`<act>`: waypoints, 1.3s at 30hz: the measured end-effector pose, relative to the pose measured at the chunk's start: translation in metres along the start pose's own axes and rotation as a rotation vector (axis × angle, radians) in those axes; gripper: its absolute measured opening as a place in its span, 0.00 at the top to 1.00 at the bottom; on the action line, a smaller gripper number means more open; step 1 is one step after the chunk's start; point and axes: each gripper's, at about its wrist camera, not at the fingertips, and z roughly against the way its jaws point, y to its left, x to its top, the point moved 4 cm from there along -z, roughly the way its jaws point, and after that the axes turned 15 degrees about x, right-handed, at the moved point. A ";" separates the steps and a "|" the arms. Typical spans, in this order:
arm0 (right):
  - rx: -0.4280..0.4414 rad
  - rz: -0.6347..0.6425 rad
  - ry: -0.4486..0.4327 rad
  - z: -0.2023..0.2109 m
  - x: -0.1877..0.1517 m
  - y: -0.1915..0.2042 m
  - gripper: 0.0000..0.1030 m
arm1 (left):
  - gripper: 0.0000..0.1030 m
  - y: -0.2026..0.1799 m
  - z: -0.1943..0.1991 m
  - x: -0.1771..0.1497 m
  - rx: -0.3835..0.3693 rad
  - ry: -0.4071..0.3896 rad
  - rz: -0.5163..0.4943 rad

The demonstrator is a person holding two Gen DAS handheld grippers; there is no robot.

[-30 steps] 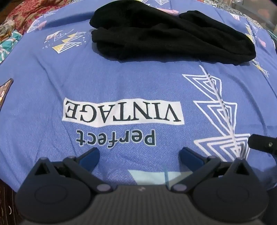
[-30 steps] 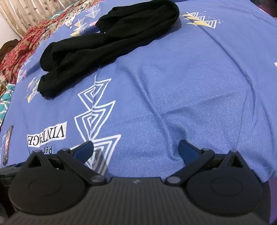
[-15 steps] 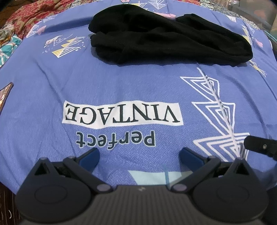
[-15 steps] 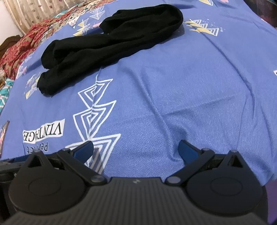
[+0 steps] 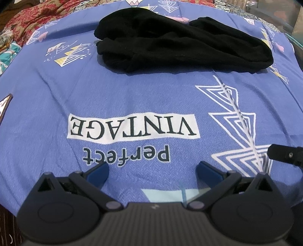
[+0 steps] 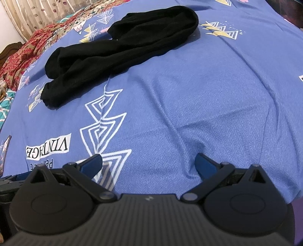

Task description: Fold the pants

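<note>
Crosswise, black pants [image 5: 180,41] lie (legs leftward).

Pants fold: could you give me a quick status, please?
Left gripper and right gripper open, empty. Black pants bunched on blue bedsheet, untouched. Path clear.

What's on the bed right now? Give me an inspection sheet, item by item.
Surface: blue sheet with white triangle print and "Perfect VINTAGE" lettering, lightly creased.
Job's things: black pants lying bunched on the sheet, ahead of both grippers, held by neither.
Clutter: a flat dark-edged object at the sheet's left edge; what it is cannot be told.
Grippers: left gripper open, empty, above the lettering; right gripper open, empty, above bare sheet.
Cables: nothing seen.
Surroundings: red patterned cloth beyond the sheet, curtain behind it.
</note>
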 end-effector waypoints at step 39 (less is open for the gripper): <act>0.184 -0.154 -0.285 -0.003 0.116 -0.032 0.74 | 0.90 0.176 0.017 0.016 -0.295 0.055 0.661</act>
